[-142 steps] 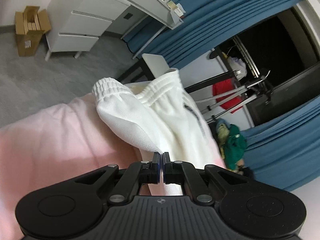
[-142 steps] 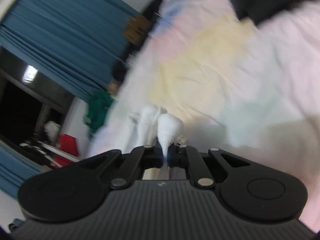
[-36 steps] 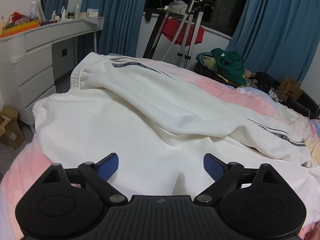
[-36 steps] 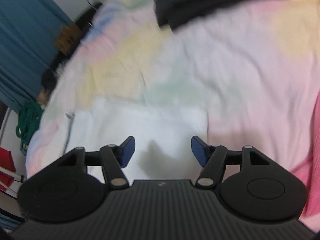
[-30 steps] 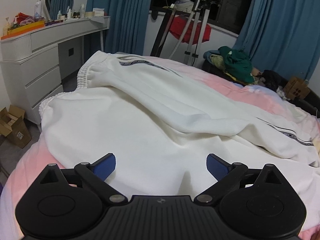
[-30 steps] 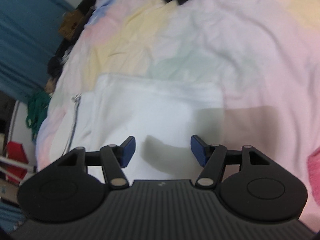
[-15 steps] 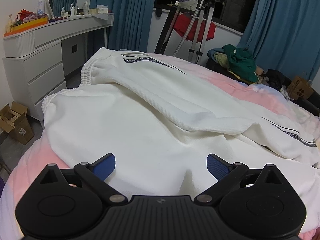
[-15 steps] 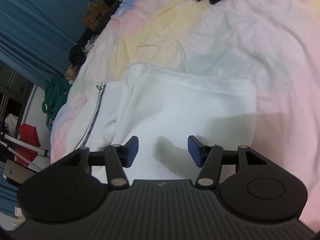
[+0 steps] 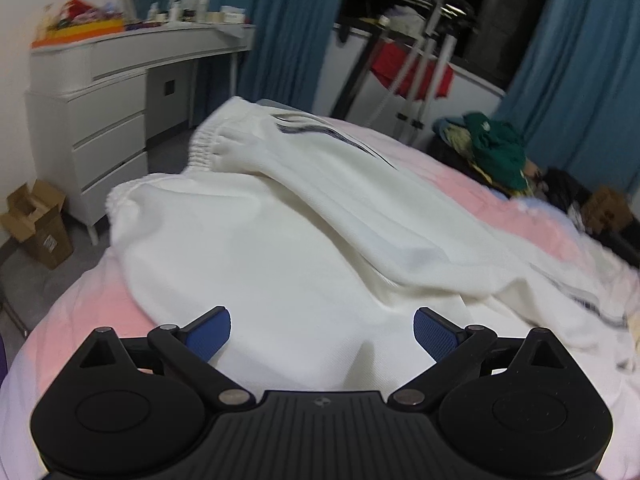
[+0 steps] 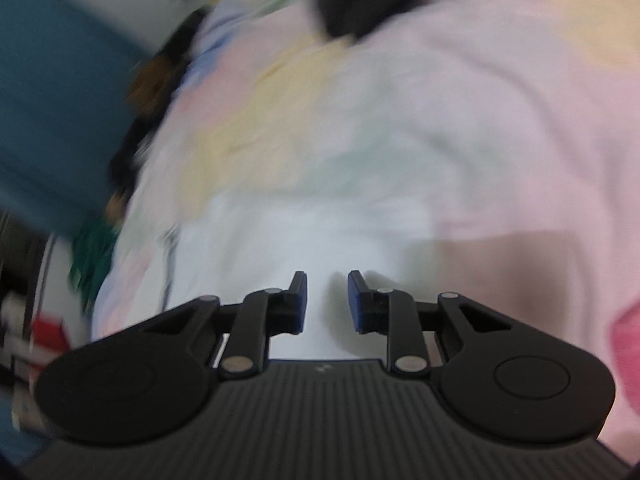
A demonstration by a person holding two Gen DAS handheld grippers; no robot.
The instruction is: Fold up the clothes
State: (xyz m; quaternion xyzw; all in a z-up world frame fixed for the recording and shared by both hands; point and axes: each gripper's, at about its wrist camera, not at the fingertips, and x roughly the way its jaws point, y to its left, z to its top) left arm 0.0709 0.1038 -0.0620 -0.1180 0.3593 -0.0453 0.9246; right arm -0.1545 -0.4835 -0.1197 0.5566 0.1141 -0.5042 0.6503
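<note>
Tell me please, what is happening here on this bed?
A person with a gripper in each hand is folding white trousers spread on a pastel bedsheet. Neither gripper holds cloth now. The left gripper hangs wide open above the trousers. The right gripper has just been closing, its jaws narrow but apart, with nothing pinched between them.

Indoor light, fairly bright, falls from above and behind the cameras. The left wrist view is mildly smeared, sharpest on the gripper [image 9: 322, 330], softer on the trousers [image 9: 304, 240]. The right wrist view is heavily motion-blurred; a broad shadow [image 10: 504, 276] darkens the bedsheet [image 10: 460, 120]. Fisheye bending curves both frames' edges
</note>
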